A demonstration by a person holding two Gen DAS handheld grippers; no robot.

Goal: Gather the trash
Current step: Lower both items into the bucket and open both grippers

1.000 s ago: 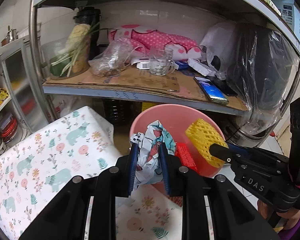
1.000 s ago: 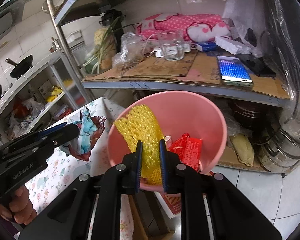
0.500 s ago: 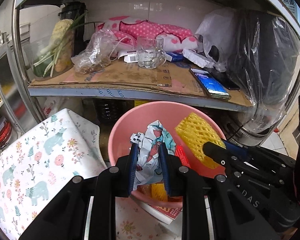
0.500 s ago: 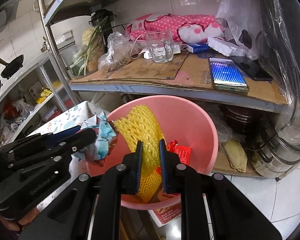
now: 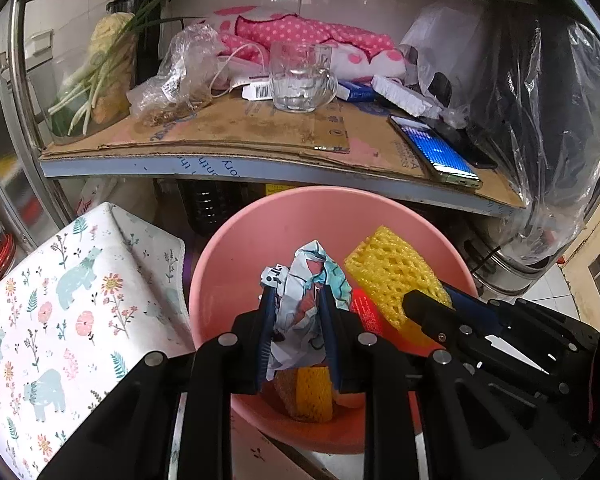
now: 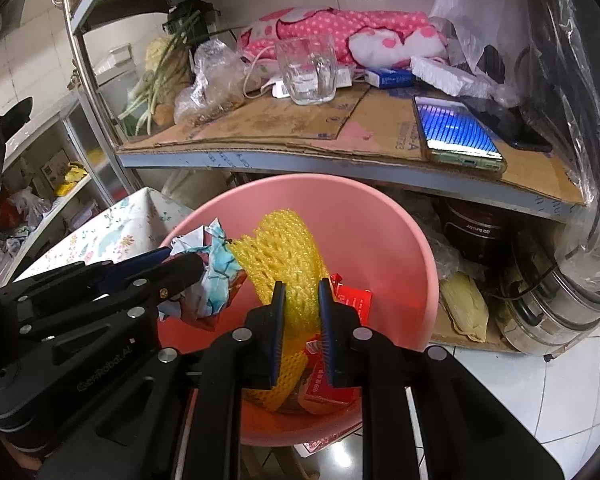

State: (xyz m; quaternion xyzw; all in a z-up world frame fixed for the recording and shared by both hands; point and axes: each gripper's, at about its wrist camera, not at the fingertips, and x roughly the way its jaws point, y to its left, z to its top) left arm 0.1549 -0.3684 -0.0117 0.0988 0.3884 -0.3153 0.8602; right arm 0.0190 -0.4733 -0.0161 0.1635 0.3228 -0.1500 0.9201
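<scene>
A pink plastic bin (image 5: 236,248) (image 6: 404,240) stands below a metal shelf. My left gripper (image 5: 298,300) is shut on a crumpled blue-and-white wrapper (image 5: 308,276) and holds it over the bin's mouth; the wrapper also shows in the right wrist view (image 6: 216,268). My right gripper (image 6: 302,292) is shut on a yellow foam fruit net (image 6: 284,248) and holds it over the bin, just right of the left one. The net shows in the left wrist view (image 5: 392,272). Red packets (image 6: 352,300) and another yellow net (image 5: 312,392) lie inside the bin.
The shelf (image 5: 260,148) just above the bin carries cardboard, a glass mug (image 5: 300,80), a lit phone (image 5: 432,148), bags and scallions (image 5: 96,84). A floral-clothed table (image 5: 60,300) is at the left. Steel pots (image 6: 560,304) stand on the tiled floor at right.
Both grippers have moved forward and over the bin, bringing the wrapper and the yellow net together above its opening. Both stay shut on their items.
</scene>
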